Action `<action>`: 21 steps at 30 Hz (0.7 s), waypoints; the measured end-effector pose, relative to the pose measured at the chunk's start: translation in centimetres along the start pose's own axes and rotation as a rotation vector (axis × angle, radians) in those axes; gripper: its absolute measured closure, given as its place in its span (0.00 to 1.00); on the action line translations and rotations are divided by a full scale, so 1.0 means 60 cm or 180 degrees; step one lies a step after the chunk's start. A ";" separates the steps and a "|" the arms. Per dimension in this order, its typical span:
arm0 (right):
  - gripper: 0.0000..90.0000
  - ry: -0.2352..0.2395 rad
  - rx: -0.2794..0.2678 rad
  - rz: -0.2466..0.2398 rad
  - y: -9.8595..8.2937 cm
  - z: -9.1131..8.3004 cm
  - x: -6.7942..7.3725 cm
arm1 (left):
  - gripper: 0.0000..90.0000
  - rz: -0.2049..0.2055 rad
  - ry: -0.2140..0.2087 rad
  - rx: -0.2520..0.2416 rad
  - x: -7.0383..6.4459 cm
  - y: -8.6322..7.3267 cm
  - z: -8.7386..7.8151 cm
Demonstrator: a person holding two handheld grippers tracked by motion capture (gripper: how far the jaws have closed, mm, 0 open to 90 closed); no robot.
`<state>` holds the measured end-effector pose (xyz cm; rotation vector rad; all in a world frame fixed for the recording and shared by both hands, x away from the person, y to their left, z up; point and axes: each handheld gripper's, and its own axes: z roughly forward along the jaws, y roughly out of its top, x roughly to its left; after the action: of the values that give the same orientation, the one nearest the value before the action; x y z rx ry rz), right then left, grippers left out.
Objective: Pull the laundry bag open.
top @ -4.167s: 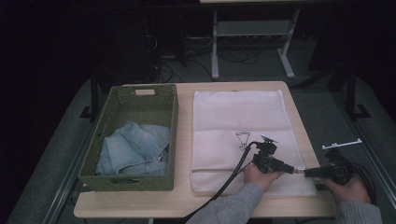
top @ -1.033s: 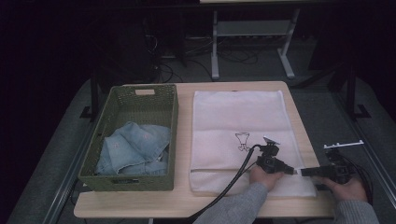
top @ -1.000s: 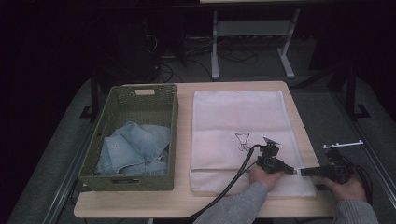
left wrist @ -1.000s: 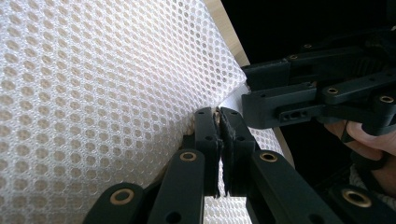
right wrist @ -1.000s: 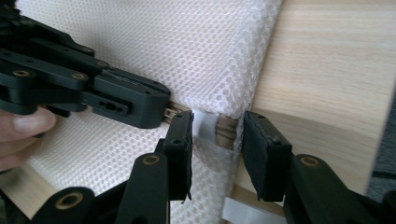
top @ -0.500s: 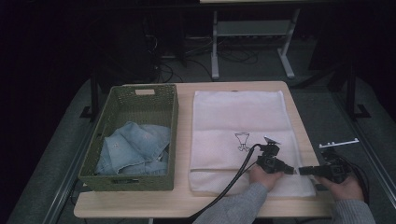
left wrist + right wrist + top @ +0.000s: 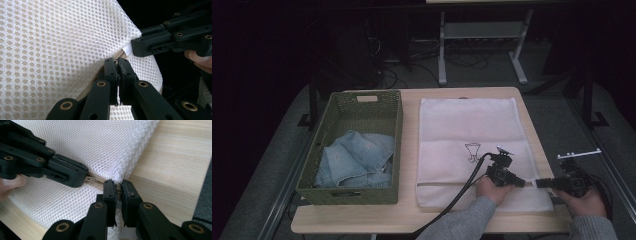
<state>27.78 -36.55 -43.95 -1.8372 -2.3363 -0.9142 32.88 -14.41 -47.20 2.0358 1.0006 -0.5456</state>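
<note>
Between our two sets of fingers lies the white mesh bag, flat on the surface. Our left gripper is clamped on its zipper pull; our right gripper pinches the bag's corner edge, opposite.
</note>
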 end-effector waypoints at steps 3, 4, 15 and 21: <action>0.91 -0.0037 -0.0004 0.0008 0.000 -0.001 -0.001 | 0.97 0.0009 0.0022 0.0002 0.004 -0.002 -0.008; 0.91 -0.0061 -0.0004 0.0012 -0.001 -0.002 -0.002 | 0.97 0.0001 0.0020 0.0002 0.005 -0.003 -0.010; 0.91 -0.0062 -0.0003 0.0003 -0.004 -0.002 -0.004 | 0.97 -0.0001 0.0035 -0.0068 0.021 -0.024 -0.050; 0.91 -0.0094 0.0004 0.0000 -0.005 -0.001 -0.004 | 0.97 -0.0012 0.0074 -0.0068 0.032 -0.035 -0.071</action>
<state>27.57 -36.80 -44.10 -1.8631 -2.3531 -0.8914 32.45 -9.32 -46.87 2.0260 1.0201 -0.5122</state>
